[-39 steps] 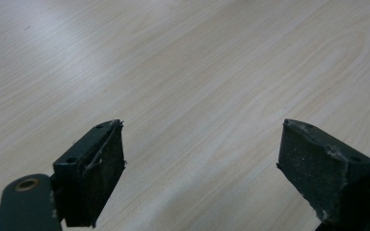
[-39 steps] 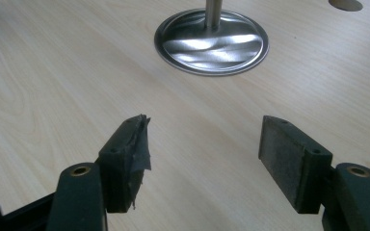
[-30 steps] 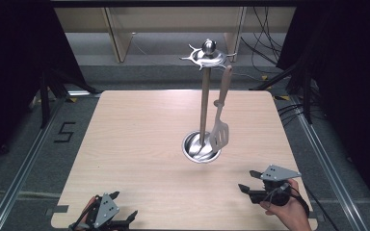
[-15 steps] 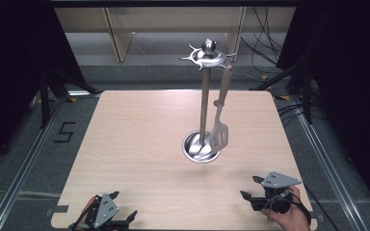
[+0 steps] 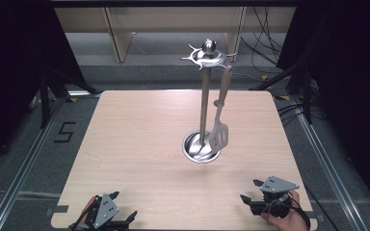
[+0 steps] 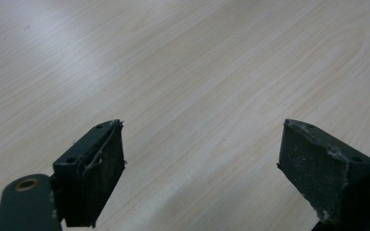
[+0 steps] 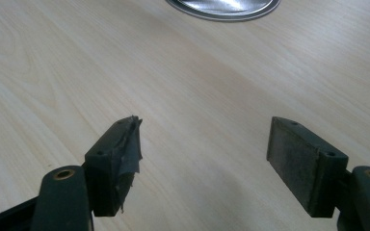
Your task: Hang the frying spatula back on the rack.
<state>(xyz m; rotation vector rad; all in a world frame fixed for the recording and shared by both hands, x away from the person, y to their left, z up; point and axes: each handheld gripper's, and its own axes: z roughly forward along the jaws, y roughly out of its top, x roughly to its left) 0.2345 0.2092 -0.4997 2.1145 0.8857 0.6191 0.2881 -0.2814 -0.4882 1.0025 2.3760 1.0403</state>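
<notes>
1. High view: a slotted spatula (image 5: pixel 218 136) is hanging from a metal stand (image 5: pixel 203 113) mid-surface (image 5: pixel 135 139); both tongs are sitting at the near edge, left tongs (image 5: pixel 125 222), right tongs (image 5: pixel 250 191).
2. Left gripper view: the left tongs (image 6: pixel 200 171) are gaping wide, holding nothing.
3. Right gripper view: the right tongs (image 7: pixel 202 161) are gaping wide, empty, the stand's base (image 7: pixel 224 8) lying far ahead.

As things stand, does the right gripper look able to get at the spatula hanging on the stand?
Probably yes. The right gripper is open, and bare table lies between it and the spatula, which hangs on the stand's right side.

right gripper (image 7: pixel 202 144) jaws wide apart over table (image 7: pixel 53 62), round metal base (image 7: pixel 224 8) ahead
</notes>
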